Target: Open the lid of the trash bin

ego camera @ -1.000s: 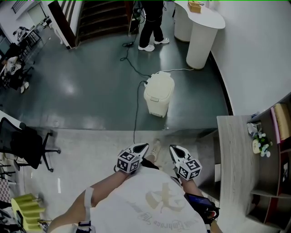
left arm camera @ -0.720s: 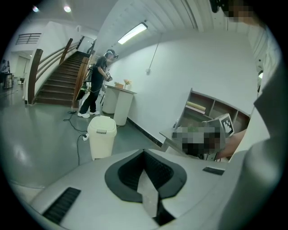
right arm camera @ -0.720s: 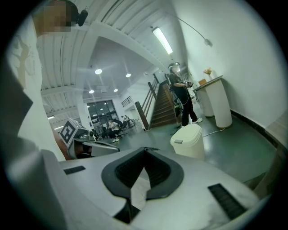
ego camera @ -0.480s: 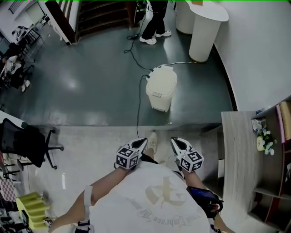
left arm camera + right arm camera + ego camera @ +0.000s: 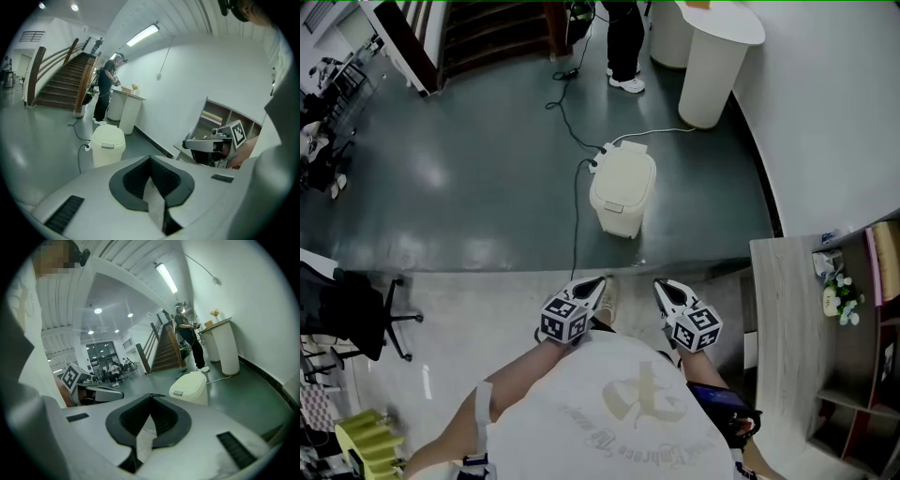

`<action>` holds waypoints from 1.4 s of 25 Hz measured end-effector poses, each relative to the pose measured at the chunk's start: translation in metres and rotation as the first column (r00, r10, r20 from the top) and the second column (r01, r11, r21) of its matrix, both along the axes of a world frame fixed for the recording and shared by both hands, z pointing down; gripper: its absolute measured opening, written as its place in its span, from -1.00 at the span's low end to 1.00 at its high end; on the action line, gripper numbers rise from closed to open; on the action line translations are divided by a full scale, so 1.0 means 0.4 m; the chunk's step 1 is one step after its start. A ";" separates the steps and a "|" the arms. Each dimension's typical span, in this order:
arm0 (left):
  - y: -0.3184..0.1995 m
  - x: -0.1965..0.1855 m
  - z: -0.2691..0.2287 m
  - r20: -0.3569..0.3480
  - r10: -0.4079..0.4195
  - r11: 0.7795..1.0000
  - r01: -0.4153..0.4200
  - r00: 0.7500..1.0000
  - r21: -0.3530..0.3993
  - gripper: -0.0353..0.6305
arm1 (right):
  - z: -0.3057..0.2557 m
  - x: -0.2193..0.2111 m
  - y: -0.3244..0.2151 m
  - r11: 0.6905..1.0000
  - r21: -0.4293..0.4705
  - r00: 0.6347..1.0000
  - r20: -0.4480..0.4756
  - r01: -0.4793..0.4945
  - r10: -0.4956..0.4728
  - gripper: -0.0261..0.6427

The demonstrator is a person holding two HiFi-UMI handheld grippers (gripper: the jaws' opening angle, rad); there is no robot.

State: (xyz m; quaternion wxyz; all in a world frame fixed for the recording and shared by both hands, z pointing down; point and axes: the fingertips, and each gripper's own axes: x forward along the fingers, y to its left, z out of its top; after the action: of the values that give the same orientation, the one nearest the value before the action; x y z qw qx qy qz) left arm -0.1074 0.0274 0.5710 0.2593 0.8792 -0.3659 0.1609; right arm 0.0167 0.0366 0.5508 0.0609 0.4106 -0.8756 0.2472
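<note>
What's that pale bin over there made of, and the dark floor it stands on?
The trash bin looks like cream moulded plastic: rounded corners, one even colour and a soft satin sheen. The dark floor is smooth and glossy, and it mirrors the ceiling lights as pale patches. It is likely a coated or polished surface, though I cannot tell which.

Smooth cream plastic on the trash bin (image 5: pixel 623 192), glossy light-reflecting dark grey on the floor (image 5: pixel 469 178), matt pale wood grain on the surface (image 5: pixel 783 319), matt grey plastic with ribbed black lining on the left hand-held gripper (image 5: pixel 592 284) and right hand-held gripper (image 5: pixel 662 287).
</note>
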 end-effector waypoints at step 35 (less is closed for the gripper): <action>-0.608 0.033 0.128 -0.034 0.134 0.984 -0.138 0.990 -0.116 -0.85 | 0.021 0.022 -0.656 0.992 -0.018 0.990 -0.069 -0.126 0.125 -0.91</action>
State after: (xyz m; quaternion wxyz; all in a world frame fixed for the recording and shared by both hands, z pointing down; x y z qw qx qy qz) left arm -0.0942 -0.2156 0.6223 0.3042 0.8873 -0.2914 0.1880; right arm 0.0254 -0.2257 0.5591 0.0795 0.4724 -0.8426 0.2461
